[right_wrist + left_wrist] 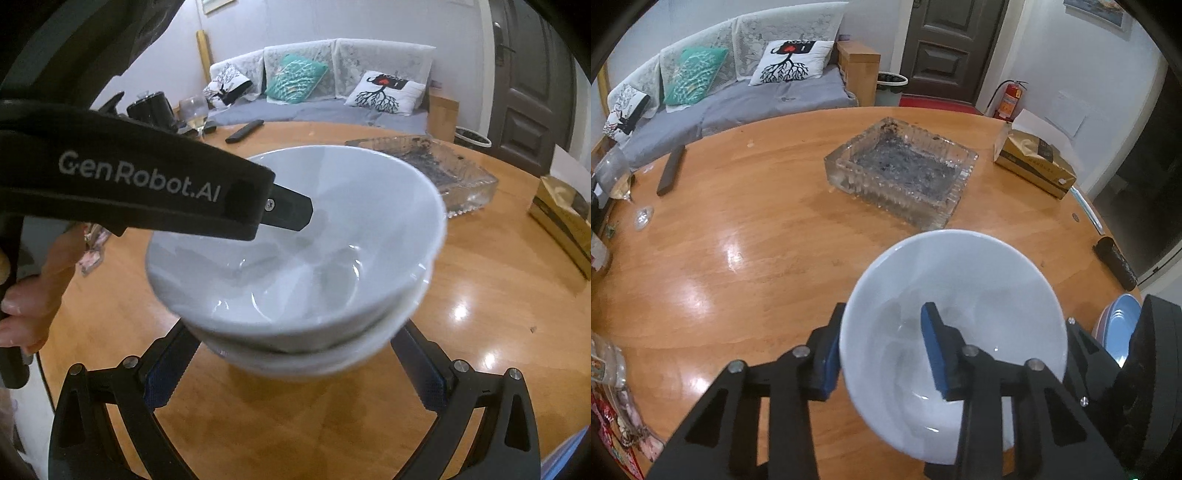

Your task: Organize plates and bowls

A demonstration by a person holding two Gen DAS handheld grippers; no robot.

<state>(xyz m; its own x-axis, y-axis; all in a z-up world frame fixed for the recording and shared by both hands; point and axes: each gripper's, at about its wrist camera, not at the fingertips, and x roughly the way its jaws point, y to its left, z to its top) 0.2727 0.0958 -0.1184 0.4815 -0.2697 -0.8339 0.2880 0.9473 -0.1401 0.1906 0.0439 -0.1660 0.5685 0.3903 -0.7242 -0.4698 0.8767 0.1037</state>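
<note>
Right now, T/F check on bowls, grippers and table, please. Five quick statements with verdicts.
1. The left gripper clamps the rim of a white bowl, one finger inside. True.
2. That bowl sits above a second white bowl. True.
3. The right gripper is shut on the lower bowl. False: its fingers stand wide either side of it, open.
4. The glass ashtray is clean. False: dark ash covers its floor.
5. The table is bare white plastic. False: it is glossy wood, holding a remote and a tissue box.
</note>
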